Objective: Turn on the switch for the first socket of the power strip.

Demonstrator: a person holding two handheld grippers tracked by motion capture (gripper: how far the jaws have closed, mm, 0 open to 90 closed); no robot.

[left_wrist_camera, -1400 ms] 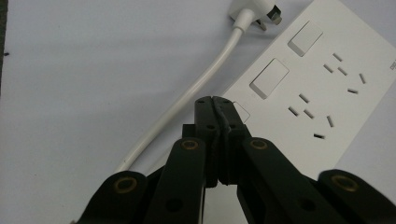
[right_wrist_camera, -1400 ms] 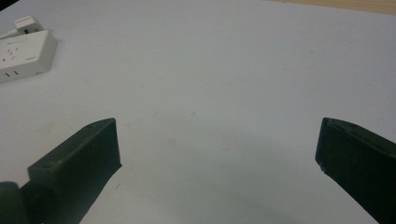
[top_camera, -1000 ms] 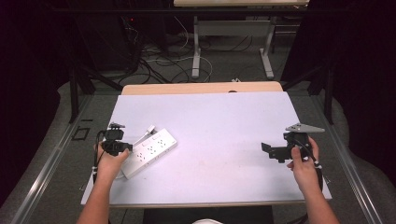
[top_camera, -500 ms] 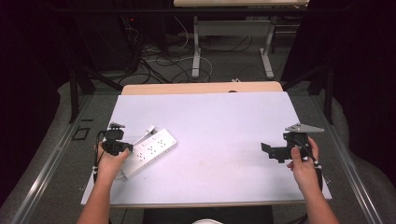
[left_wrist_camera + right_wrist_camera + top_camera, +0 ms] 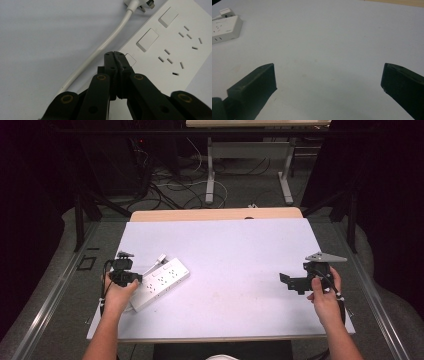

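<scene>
Power strip (image 5: 161,281), white, lies flat on table (image 5: 240,250) at its left-front area, long axis diagonal in high view. Left gripper (image 5: 115,55): fingers pressed together, nothing visible betw. them; tips sit over the strip's near end, right by a small square marking, at the edge where cable meets body. Contact w/ strip surface: cannot tell. In left gripper view, two rectangular switches (image 5: 147,40) and several socket slot groups (image 5: 172,60) run along strip beyond the tips. White cable (image 5: 100,51) curves along the strip's side on the table, ending at a white plug (image 5: 140,3) w/ metal pins, lying just beside strip's far part. In high view left gripper (image 5: 131,278) overlaps strip's near-left end; left hand (image 5: 117,294) wraps its handle, forearm entering from bottom edge.

Right gripper (image 5: 328,82): fingers wide apart, holding nothing, bare table surface betw. them. In right gripper view strip's end (image 5: 225,28) and plug show far off, upper left corner. In high view right gripper (image 5: 289,281) is at table's right-front area, pointing left, well apart from strip; grey three-cornered plate (image 5: 325,256) on top; right hand (image 5: 325,292) grips it from behind. Table top pale w/ faint smudges; wooden edge strip (image 5: 215,214) along far side.
</scene>
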